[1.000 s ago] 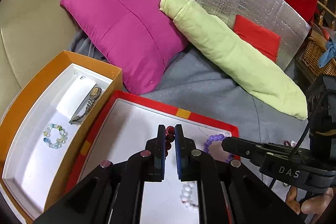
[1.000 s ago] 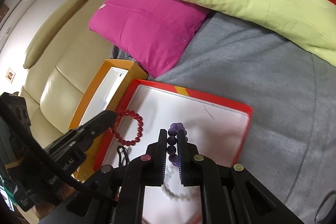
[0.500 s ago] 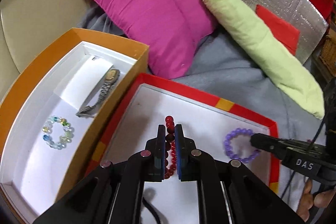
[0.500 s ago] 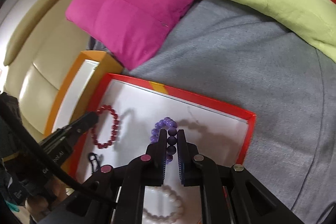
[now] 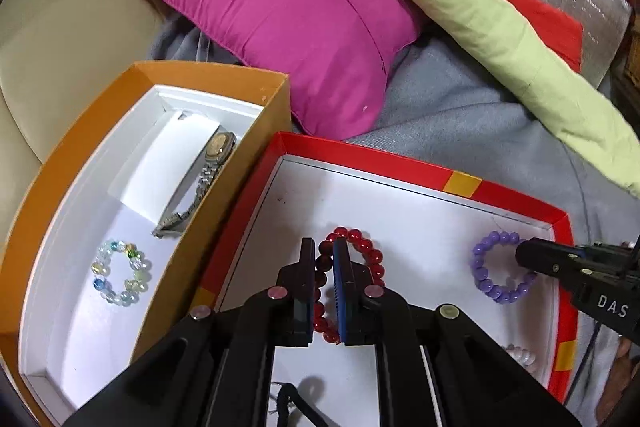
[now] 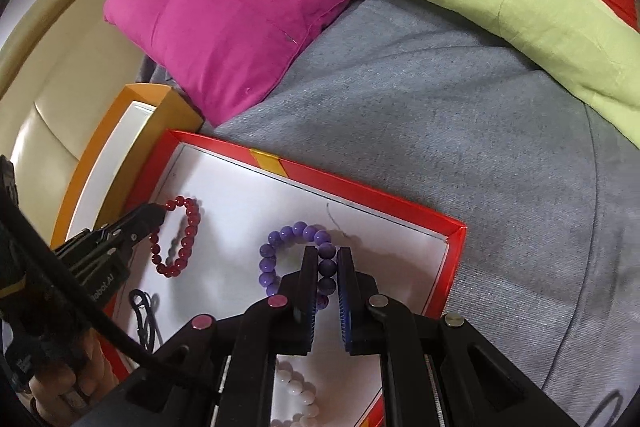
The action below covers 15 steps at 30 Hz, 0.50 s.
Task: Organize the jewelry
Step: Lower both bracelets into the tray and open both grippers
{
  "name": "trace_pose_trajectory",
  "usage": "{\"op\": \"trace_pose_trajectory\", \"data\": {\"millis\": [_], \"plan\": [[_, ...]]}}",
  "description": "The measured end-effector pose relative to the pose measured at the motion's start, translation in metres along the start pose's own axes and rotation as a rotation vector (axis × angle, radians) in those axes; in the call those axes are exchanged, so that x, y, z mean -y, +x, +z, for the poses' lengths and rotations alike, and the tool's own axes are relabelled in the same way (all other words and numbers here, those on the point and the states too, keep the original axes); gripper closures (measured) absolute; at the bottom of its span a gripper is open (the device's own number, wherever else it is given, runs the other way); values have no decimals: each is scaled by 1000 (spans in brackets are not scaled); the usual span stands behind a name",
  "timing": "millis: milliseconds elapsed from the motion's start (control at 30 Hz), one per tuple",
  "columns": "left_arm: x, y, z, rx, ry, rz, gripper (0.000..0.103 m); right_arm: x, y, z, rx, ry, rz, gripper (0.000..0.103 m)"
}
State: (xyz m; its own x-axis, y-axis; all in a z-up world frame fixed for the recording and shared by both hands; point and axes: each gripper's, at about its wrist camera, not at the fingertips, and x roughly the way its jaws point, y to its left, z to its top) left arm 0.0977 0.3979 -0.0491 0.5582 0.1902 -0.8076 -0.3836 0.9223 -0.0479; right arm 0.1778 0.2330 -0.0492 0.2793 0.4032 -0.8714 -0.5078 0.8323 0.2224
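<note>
Both bracelets lowered into tray

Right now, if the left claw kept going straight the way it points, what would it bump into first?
Probably the white floor of the red tray: the left claw, shut on the red bracelet, points steeply down at it.
</note>
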Motion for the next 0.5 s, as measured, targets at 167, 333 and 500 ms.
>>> {"op": "trace_pose_trajectory", "data": {"millis": [167, 333, 500], "plan": [[0, -2, 1, 15, -11, 15, 94, -5, 2, 0, -8, -21, -23, 91], [-5, -10, -1, 25, -41, 22, 73, -8, -5, 1, 7, -29, -28, 75], [-5, -34, -5, 87, -68, 57, 45, -11, -23, -1, 43, -46, -14, 45]]}}
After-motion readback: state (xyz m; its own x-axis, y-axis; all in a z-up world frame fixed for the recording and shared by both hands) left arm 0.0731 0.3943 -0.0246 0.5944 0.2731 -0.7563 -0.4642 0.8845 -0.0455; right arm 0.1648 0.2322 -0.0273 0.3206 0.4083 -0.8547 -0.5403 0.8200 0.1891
